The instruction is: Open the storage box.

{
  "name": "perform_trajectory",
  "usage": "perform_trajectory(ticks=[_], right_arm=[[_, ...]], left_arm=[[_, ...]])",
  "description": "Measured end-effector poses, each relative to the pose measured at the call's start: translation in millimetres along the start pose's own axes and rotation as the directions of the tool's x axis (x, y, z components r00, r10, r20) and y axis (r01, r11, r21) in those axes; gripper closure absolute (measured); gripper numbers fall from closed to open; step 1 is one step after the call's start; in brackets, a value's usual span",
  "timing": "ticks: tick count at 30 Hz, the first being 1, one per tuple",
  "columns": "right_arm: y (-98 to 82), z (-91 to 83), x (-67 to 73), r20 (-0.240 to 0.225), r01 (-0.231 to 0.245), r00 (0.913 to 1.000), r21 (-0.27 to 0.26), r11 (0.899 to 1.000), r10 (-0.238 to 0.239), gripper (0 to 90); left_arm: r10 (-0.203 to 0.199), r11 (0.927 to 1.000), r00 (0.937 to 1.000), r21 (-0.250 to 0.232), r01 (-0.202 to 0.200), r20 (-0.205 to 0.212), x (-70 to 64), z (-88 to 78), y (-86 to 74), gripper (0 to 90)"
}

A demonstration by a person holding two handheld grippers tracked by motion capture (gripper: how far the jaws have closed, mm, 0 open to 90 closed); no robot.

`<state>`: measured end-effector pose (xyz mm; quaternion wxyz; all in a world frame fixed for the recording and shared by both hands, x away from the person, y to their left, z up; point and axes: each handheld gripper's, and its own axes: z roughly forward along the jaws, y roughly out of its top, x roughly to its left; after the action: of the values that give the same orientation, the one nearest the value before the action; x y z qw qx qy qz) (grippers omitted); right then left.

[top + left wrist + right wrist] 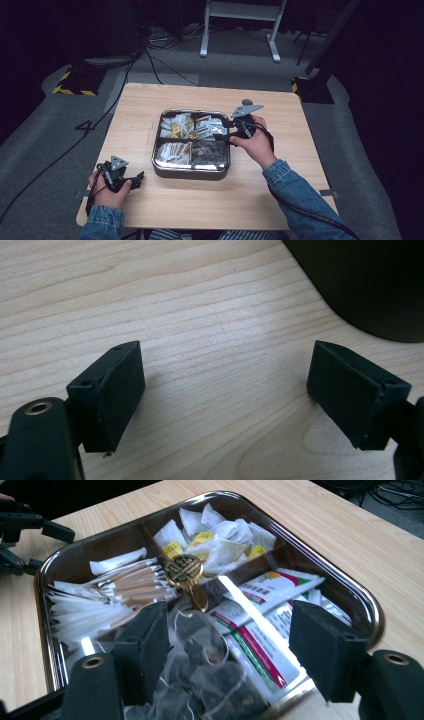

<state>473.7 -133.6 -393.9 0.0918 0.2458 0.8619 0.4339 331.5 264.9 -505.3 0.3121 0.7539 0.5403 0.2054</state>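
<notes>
Your left gripper [134,180] rests on table [210,200] near tray [192,172] – jaws wide apart, empty. Your right gripper [227,645] hovers over tray, jaws apart, gripping nothing – mesh tea bags [200,670] below in nearest compartment. Pick not yet made; every packet remains in tray.

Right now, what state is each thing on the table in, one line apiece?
Divided metal tray: upright on the table, uncovered, all four compartments filled.
Mesh tea bags: heaped loose in one compartment.
Paper stick packets: lying flat, side by side.
Left hand-held gripper: open, empty, low over bare wood beside the tray.
Right hand-held gripper: open, empty, over the tea bags.
</notes>
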Motion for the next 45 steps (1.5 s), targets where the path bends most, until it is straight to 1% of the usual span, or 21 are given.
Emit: perform_trajectory(ticks=[4, 7, 8, 9, 10, 11, 12, 18, 19, 20, 22, 27, 31, 37, 42, 43, 44, 45], right_arm=[[6.3, 9.6, 2.9, -0.017, -0.007, 0.9998, -0.001, 1.000, 0.007, 35.4], [10.6, 18.5, 6.3, -0.028, 0.004, 0.9996, 0.009, 1.000, -0.004, 36.6], [12.8, 24.6, 8.4, -0.033, 0.008, 0.9994, 0.017, 1.000, -0.007, 37.7], [12.8, 24.6, 8.4, -0.033, 0.008, 0.9994, 0.017, 1.000, -0.007, 37.7], [13.5, 27.0, 9.2, -0.038, 0.008, 0.9992, 0.017, 1.000, -0.008, 38.3], [15.3, 33.0, 10.6, -0.046, 0.013, 0.9989, 0.023, 1.000, -0.012, 40.0], [15.3, 33.0, 10.6, -0.046, 0.013, 0.9989, 0.023, 1.000, -0.012, 40.0], [18.4, 47.4, 14.1, -0.061, 0.020, 0.9980, 0.029, 0.999, -0.018, 42.7], [18.6, 50.4, 15.4, -0.058, 0.025, 0.9980, 0.028, 0.999, -0.023, 43.8], [18.7, 54.5, 16.5, -0.052, 0.041, 0.9979, 0.027, 0.999, -0.040, 44.2], [18.6, 56.9, 16.8, -0.051, 0.044, 0.9978, 0.028, 0.999, -0.043, 44.5], [17.7, 70.3, 17.8, -0.058, 0.021, 0.9981, 0.043, 0.999, -0.019, 45.4], [17.5, 77.4, 20.6, -0.062, 0.020, 0.9979, 0.046, 0.999, -0.017, 49.4], [15.4, 88.3, 22.9, -0.061, 0.015, 0.9981, 0.053, 0.998, -0.012, 52.2], [12.4, 96.1, 25.1, -0.047, 0.022, 0.9987, 0.071, 0.997, -0.019, 55.4], [12.1, 96.8, 25.1, -0.046, 0.023, 0.9987, 0.061, 0.998, -0.020, 56.3], [12.3, 98.7, 27.7, -0.032, 0.036, 0.9989, 0.058, 0.998, -0.034, 57.4], [12.3, 98.7, 27.7, -0.032, 0.036, 0.9989, 0.058, 0.998, -0.034, 57.4]], left_arm=[[0.002, 1.0000, 1.0000, 0.002, -0.002, 0.002, -0.1, 0.3, 0.4, 15.8], [0.006, 1.0000, 1.0000, 0.003, -0.006, 0.002, 0.0, 0.5, 0.7, 15.8], [0.004, 1.0000, 1.0000, 0.002, -0.004, 0.002, -0.1, 0.6, 0.8, 15.8], [0.004, 1.0000, 1.0000, 0.002, -0.004, 0.002, -0.1, 0.7, 0.8, 15.8], [0.002, 1.0000, 1.0000, 0.002, -0.002, 0.002, -0.3, 0.8, 0.9, 15.7], [0.002, 1.0000, 1.0000, 0.002, -0.002, 0.002, -0.4, 0.8, 1.0, 15.7], [0.002, 1.0000, 1.0000, 0.003, -0.002, 0.003, -0.4, 0.9, 1.1, 15.7], [0.003, 1.0000, 1.0000, 0.001, -0.003, 0.004, -0.5, 1.4, 1.5, 15.7], [0.003, 1.0000, 1.0000, 0.001, -0.003, 0.005, -0.6, 1.5, 1.5, 15.7], [0.003, 1.0000, 1.0000, 0.002, -0.003, 0.006, -0.7, 1.5, 1.5, 15.7], [0.002, 1.0000, 1.0000, 0.002, -0.002, 0.006, -0.7, 1.5, 1.5, 15.6], [0.004, 1.0000, 1.0000, 0.002, -0.004, 0.007, -0.7, 1.8, 1.8, 15.6], [0.005, 1.0000, 1.0000, 0.001, -0.005, 0.007, -0.7, 1.9, 1.9, 15.6], [0.005, 1.0000, 1.0000, 0.001, -0.005, 0.007, -0.7, 1.9, 1.9, 15.6], [0.007, 1.0000, 0.9999, 0.001, -0.007, 0.008, -0.7, 2.0, 2.0, 15.6], [0.007, 1.0000, 0.9999, 0.001, -0.007, 0.008, -0.7, 2.1, 2.1, 15.6], [0.007, 1.0000, 0.9999, 0.001, -0.007, 0.008, -0.7, 2.1, 2.1, 15.6], [0.007, 1.0000, 0.9999, 0.001, -0.007, 0.008, -0.7, 2.1, 2.1, 15.6]])
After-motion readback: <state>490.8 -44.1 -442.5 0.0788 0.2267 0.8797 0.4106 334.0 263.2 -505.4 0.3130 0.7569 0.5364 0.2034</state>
